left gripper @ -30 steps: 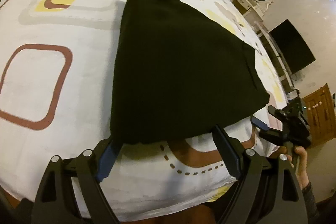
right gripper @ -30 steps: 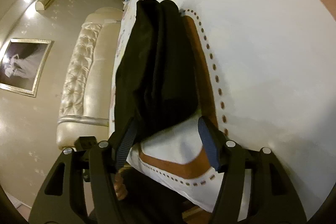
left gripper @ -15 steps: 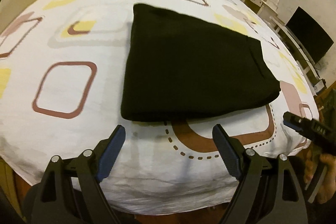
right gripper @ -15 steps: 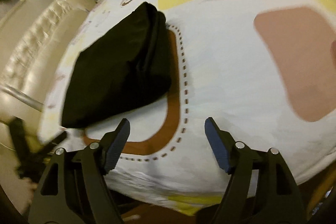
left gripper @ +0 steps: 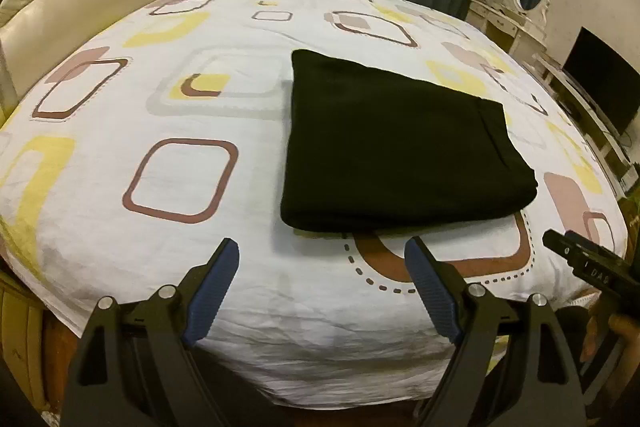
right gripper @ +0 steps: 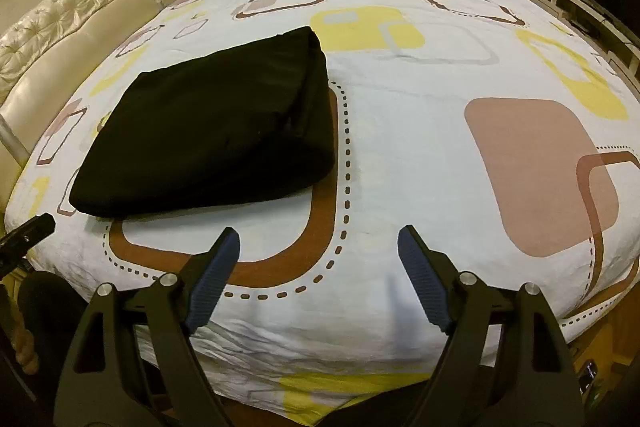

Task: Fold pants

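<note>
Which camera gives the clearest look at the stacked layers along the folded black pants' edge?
The right wrist view: the folded black fabric pants turn their layered side edge toward it, creases visible. The left wrist view shows the pants mainly from above, with one seam line near that edge.

Black pants (left gripper: 384,147), folded into a thick, flat, roughly rectangular stack of layers, lying near the front edge of the patterned bed sheet (left gripper: 180,267).
</note>
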Demonstrator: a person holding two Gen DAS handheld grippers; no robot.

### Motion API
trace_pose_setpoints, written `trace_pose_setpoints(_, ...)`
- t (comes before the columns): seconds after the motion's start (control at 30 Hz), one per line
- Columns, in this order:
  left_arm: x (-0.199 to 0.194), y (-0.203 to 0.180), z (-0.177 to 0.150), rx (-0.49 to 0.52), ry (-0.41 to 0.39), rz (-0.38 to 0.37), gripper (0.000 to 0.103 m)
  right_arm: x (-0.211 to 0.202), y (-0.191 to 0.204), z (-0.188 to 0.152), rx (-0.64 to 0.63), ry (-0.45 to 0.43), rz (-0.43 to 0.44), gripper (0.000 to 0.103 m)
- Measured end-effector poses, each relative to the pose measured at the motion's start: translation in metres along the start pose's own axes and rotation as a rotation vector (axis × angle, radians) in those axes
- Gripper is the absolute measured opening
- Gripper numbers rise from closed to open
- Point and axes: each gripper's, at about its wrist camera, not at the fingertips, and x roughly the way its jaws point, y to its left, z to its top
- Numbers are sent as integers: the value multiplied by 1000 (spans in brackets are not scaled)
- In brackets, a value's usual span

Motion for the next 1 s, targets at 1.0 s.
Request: trace_pose_setpoints(1.0,-1,6,3,-46,-58,67,86,5,17,-8,-60,-22,-26,95)
